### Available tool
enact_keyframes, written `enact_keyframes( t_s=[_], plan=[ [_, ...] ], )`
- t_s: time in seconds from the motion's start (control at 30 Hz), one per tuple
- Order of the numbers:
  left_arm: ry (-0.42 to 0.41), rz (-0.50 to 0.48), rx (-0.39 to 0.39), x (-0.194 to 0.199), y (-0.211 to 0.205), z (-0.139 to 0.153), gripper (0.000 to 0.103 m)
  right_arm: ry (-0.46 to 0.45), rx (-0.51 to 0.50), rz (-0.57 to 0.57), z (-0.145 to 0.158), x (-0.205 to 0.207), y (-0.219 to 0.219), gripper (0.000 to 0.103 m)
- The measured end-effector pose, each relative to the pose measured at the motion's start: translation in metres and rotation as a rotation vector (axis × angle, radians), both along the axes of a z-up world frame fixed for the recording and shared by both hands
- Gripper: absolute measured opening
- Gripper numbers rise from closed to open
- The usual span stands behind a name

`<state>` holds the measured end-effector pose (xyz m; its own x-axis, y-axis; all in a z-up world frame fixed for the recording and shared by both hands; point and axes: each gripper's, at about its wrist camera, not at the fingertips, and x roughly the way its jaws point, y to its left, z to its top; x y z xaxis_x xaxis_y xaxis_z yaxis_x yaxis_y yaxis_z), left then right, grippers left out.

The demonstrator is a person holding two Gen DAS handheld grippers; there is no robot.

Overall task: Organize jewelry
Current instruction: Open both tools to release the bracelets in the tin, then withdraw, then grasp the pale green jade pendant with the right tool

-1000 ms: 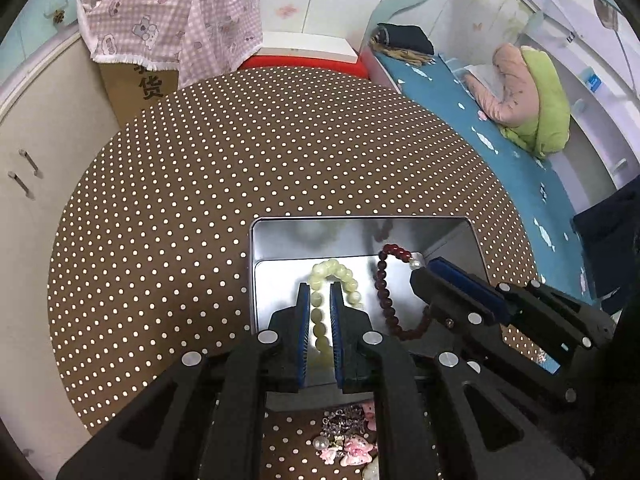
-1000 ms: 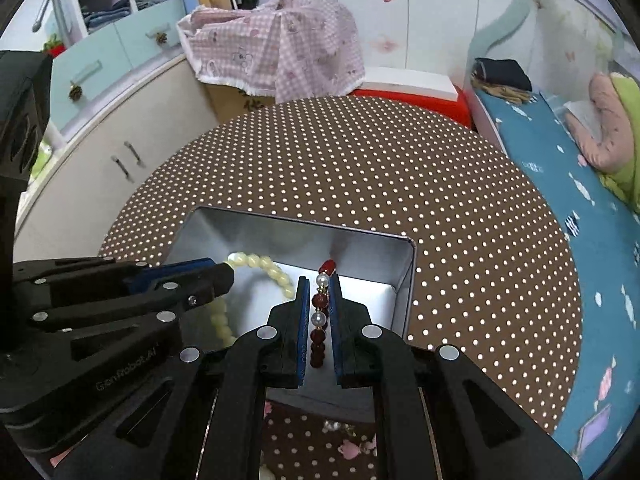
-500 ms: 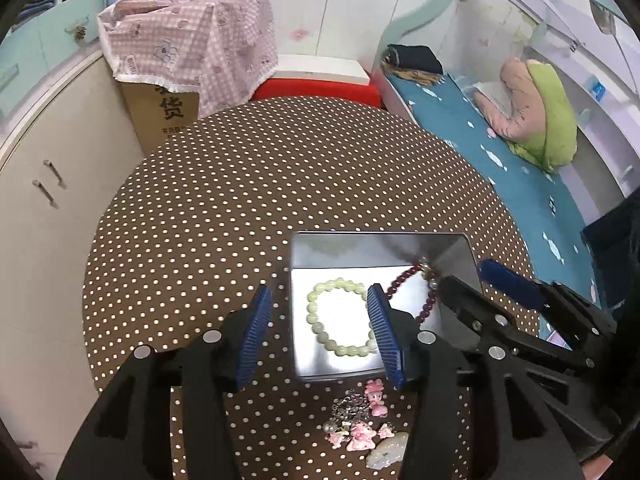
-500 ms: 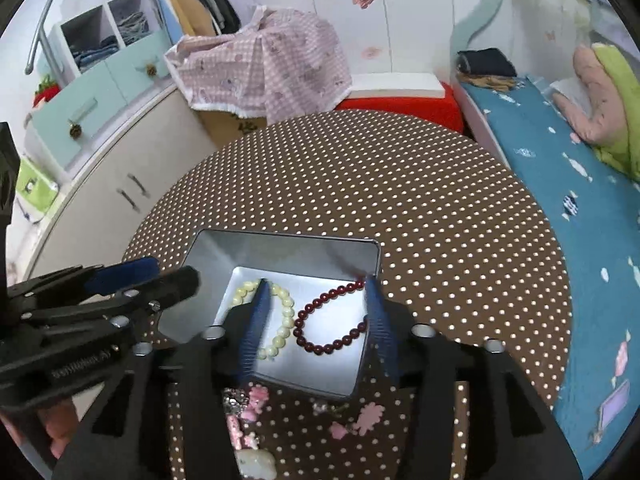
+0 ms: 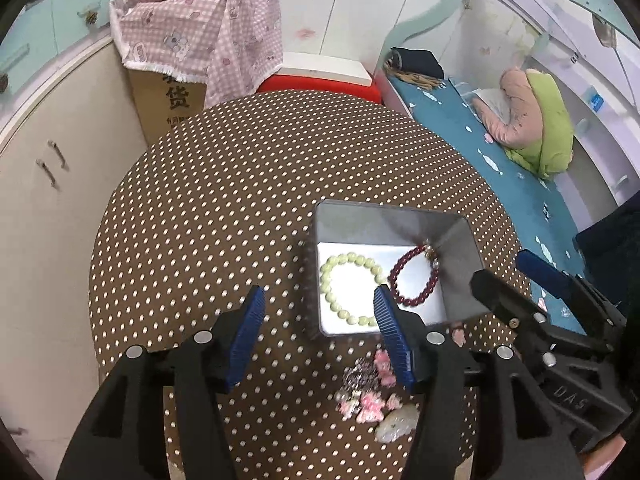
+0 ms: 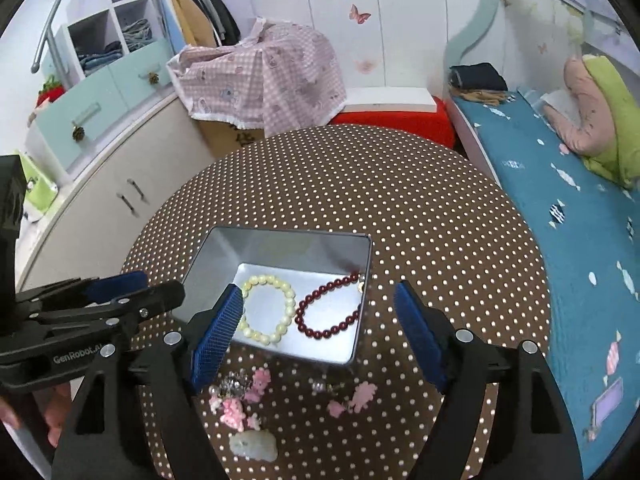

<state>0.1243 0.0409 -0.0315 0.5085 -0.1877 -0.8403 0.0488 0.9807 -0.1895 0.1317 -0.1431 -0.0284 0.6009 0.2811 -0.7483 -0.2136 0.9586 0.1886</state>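
Jewelry first — we see the pale green bead bracelet (image 5: pixel 352 288) and the dark red bead bracelet (image 5: pixel 414 276) lying side by side on the floor of the silver tin (image 5: pixel 384 216), just touching or nearly so. Our left hand-held gripper (image 5: pixel 320 332) hangs above the tin's near left corner, its jaws having just been opening, now parted with nothing between the blue pads. Our right hand-held gripper (image 6: pixel 320 332) hovers over the tin's near edge — its jaws have just been opening too, spread wide and empty, the red bracelet lying loose below. Moving outward, a small heap of pink charms (image 6: pixel 240 400) and a pale stone pendant (image 6: pixel 254 446) sit on the desk (image 6: pixel 400 184) just in front of the tin, on its brown polka-dot cloth. Beyond the desk we see a pink checked cloth (image 6: pixel 264 76) draped over a cardboard box, and a bed (image 6: pixel 560 208) with a blue sheet to the right.
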Motion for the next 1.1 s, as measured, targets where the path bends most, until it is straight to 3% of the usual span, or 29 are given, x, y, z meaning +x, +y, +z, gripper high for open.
enact_keyframes(
  t_s=[0.53, 0.83, 1.1],
  plan=[
    [0.043, 0.033, -0.015, -0.041, 0.027, -0.014, 0.055, 0.070, 0.002, -0.004, -0.025, -0.040, -0.002, 0.076],
    [0.124, -0.004, -0.061, -0.065, 0.035, -0.042, 0.055, 0.169, 0.006, 0.081, -0.055, -0.070, 0.016, 0.076],
    [0.153, 0.007, -0.043, -0.081, 0.041, -0.060, 0.055, 0.226, -0.014, 0.123, -0.080, -0.085, 0.037, 0.076]
  ],
)
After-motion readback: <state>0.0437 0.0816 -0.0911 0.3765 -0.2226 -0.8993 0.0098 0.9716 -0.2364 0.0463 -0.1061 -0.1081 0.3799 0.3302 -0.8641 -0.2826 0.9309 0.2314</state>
